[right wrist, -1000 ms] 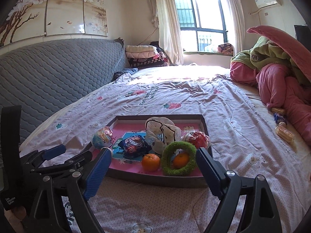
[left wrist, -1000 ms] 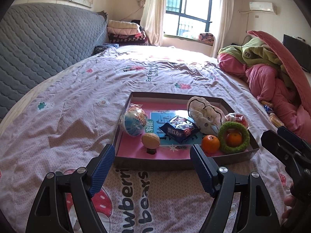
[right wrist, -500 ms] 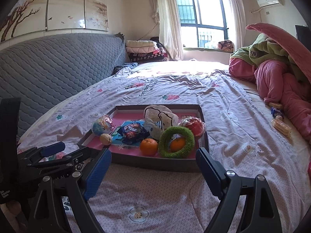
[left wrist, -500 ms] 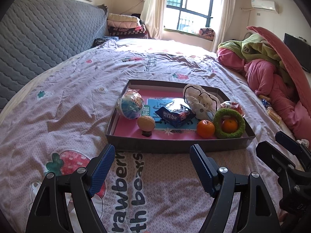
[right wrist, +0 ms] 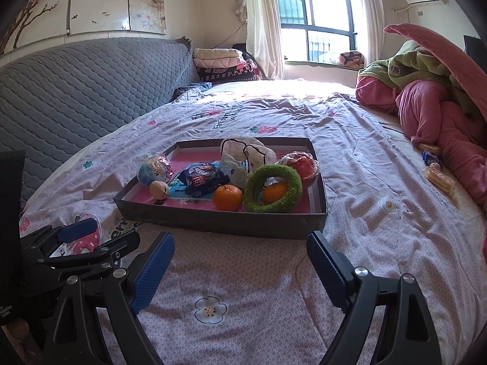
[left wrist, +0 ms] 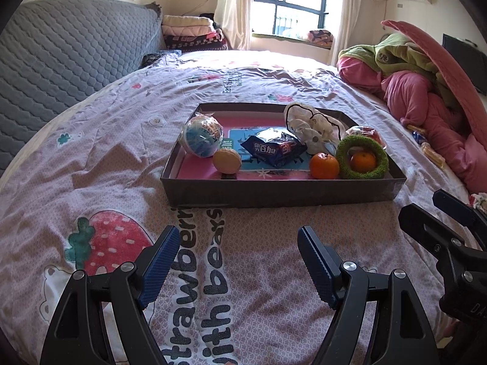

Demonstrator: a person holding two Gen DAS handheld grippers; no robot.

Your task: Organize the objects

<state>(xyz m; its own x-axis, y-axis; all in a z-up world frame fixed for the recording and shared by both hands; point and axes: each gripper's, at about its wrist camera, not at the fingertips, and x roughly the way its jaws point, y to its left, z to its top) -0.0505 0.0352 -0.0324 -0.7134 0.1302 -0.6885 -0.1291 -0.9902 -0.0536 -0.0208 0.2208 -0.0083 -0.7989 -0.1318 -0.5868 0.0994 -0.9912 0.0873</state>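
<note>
A shallow dark tray point(left wrist: 283, 193) point(right wrist: 219, 217) with a pink floor lies on the bed. In it are a blue wrapped ball point(left wrist: 201, 136), a tan macaron point(left wrist: 226, 160), a blue snack bag point(left wrist: 273, 149), a white pouch point(left wrist: 310, 124), a loose orange point(left wrist: 324, 165) point(right wrist: 227, 197), and a green fuzzy ring point(left wrist: 362, 157) point(right wrist: 273, 188) around a second orange. A red wrapped item point(right wrist: 301, 164) sits behind the ring. My left gripper point(left wrist: 236, 264) hangs open and empty, short of the tray's near wall. Equally open and empty, my right gripper point(right wrist: 240, 269) hovers beside it.
The bed has a pink strawberry-print sheet point(left wrist: 106, 158). A grey quilted headboard point(left wrist: 61, 48) runs along the left. Piled pink and green bedding point(left wrist: 426, 85) lies at the right, with several snack packets point(right wrist: 438, 176) beside it. Folded blankets point(right wrist: 222, 64) sit near the window.
Both grippers have drawn back from the tray, which now sits farther off and higher in both views. Their jaws stay open. Nothing in the tray has moved.
</note>
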